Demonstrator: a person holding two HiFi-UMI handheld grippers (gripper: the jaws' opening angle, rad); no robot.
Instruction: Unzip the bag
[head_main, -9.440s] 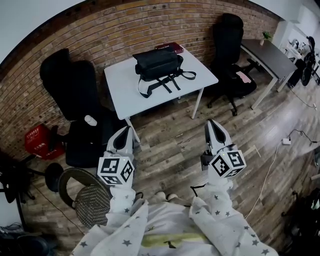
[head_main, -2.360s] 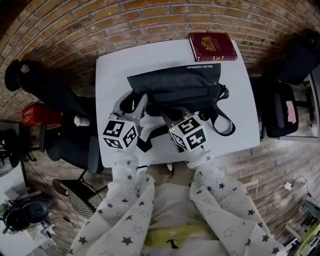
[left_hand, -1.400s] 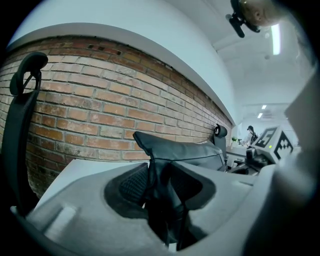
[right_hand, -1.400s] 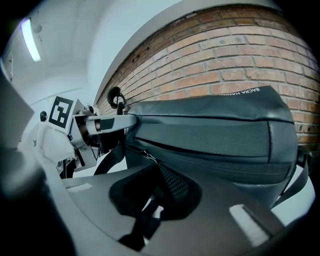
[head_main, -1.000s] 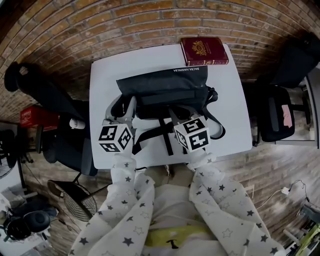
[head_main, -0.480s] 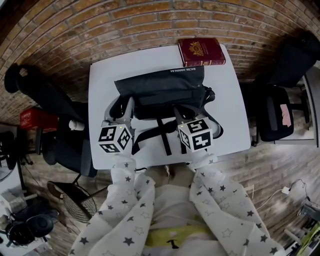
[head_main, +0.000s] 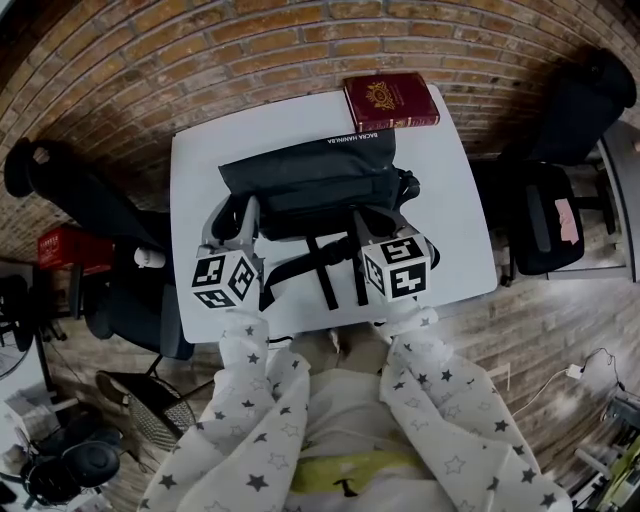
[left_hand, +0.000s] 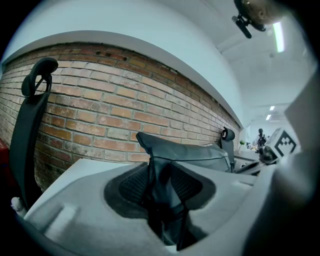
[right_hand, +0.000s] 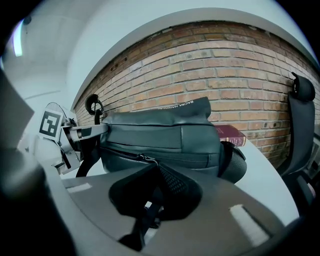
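The bag (head_main: 310, 180) lies mid-table (head_main: 450, 250). Our left gripper (head_main: 245, 205) pinches its left end. Our right gripper (head_main: 357, 215) seems closed on the zipper pull (right_hand: 145, 159). We judge nothing is unzipped yet.

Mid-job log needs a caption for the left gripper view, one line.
Left gripper shut on one end of the black bag, brick wall behind.

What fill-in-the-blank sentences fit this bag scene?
The left hand-held gripper is clamped on the black fabric ___.
That bag rests on a ___ square table.
The dark red book lies by the ___ wall.
Missing words: bag, white, brick.
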